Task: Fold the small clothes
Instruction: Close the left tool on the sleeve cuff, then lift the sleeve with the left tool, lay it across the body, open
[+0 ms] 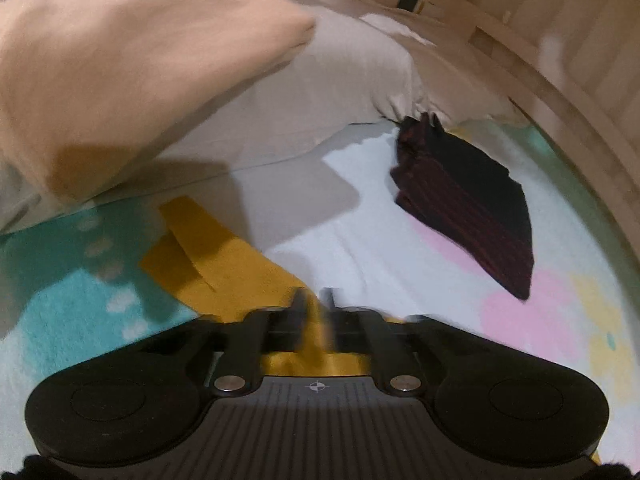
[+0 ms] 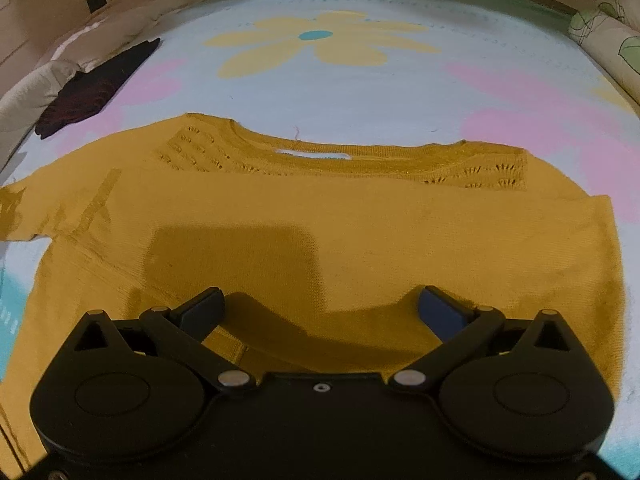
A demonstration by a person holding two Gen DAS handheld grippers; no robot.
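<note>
Mustard-yellow knit top [image 2: 360, 232], openwork at shoulders. Blanket [image 2: 360, 80] pale blue with yellow flower, pink and teal patches. Folded cloth [image 1: 472, 204] black, thin red stripes. Pillow [image 1: 120, 80] peach.

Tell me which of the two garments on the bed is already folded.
The dark red-striped garment, lying as a compact stack beside the pillow. The mustard sweater still lies spread flat, neckline and sleeves showing.
</note>
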